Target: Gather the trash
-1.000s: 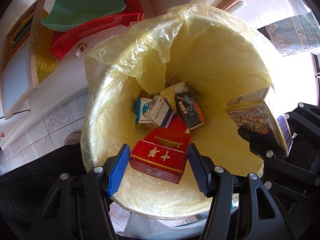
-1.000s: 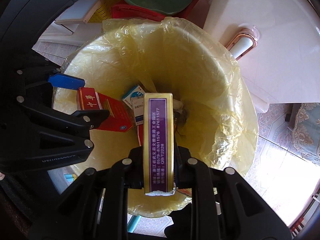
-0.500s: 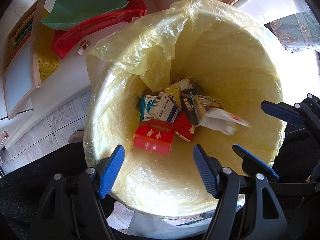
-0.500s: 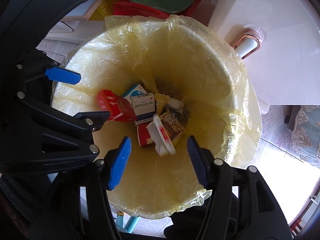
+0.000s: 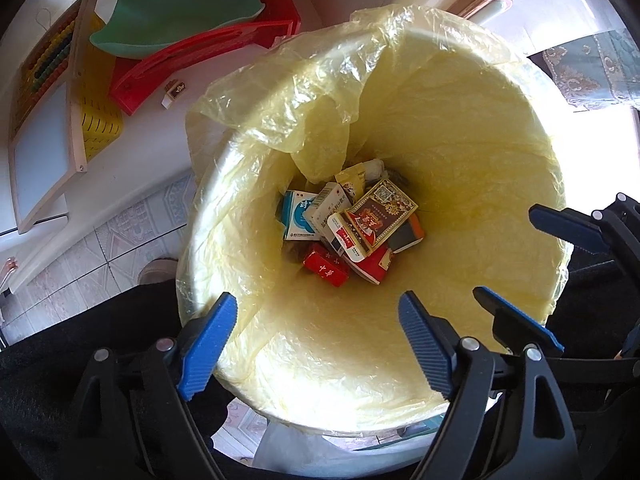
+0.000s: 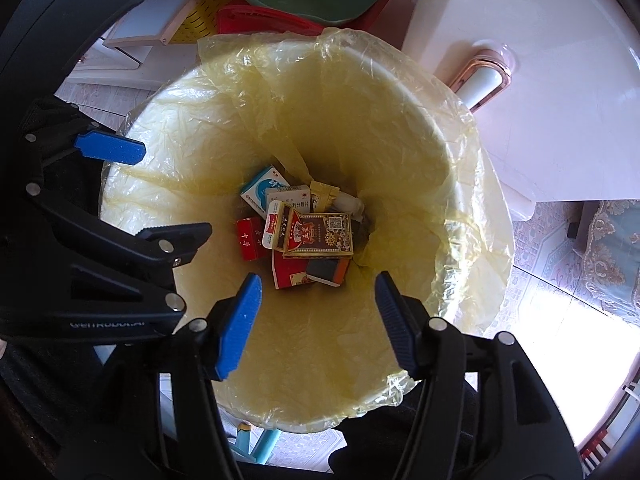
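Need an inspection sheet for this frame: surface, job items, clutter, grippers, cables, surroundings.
Surface: patterned tiled floor beneath bin.
Job's things: white round bin with yellow plastic liner; small cardboard boxes piled at bottom, brown-and-gold patterned box on top, red box beside it.
Clutter: nothing seen in bin besides the boxes.
Grippers: left gripper and right gripper both above bin, jaws opening, nothing between them.
Cables: nothing seen.
Surroundings: red plastic basket holding green dish; white table.

Both grippers hang side by side, pointing pretty much straight down. The left gripper (image 5: 318, 344) has its blue-padded jaws spreading wide with nothing between them. The right gripper (image 6: 316, 320) is opening too, a bit narrower, also empty.
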`<state>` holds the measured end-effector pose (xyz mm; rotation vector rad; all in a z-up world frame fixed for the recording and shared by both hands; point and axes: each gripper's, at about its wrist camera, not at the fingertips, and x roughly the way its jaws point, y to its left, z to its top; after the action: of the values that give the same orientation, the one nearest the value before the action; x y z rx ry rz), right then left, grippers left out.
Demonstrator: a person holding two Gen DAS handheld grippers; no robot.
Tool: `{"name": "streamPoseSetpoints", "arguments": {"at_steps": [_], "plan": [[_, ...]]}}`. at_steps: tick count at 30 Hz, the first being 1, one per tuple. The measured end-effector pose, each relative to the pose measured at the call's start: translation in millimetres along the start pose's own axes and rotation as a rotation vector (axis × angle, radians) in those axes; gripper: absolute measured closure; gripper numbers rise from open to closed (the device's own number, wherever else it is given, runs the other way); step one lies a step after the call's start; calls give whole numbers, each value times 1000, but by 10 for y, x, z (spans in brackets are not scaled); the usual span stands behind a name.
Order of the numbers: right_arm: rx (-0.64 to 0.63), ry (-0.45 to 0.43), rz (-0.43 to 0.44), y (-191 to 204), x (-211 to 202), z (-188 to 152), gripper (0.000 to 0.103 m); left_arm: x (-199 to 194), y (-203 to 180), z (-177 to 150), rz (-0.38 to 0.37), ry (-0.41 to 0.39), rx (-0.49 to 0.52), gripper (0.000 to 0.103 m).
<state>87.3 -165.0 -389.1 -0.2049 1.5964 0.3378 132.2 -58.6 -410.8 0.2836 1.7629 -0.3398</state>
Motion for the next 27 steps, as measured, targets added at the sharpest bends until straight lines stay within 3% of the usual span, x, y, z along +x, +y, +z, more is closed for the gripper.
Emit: {"name": "streamPoseSetpoints", "arguments": {"at_steps": [6, 13, 16, 22, 27], "plan": [[29, -3, -10, -4, -65, -56, 36, -65, -21, -63, 11, -27, 1, 17], [101, -25, -26, -71, -323, -163, 17, -216, -27, -183, 35, -64, -48, 14], [127, -68, -37, -52, -475, -245, 16, -338, -18, -277, 10, -94, -96, 14], [218, -149, -88, -83, -772, -431, 14, -682, -63, -487, 32, -189, -168, 14], [303, -291, -74, -163, -1203, -591, 11, -1056, -31, -647, 46, -289, -226, 14]]}}
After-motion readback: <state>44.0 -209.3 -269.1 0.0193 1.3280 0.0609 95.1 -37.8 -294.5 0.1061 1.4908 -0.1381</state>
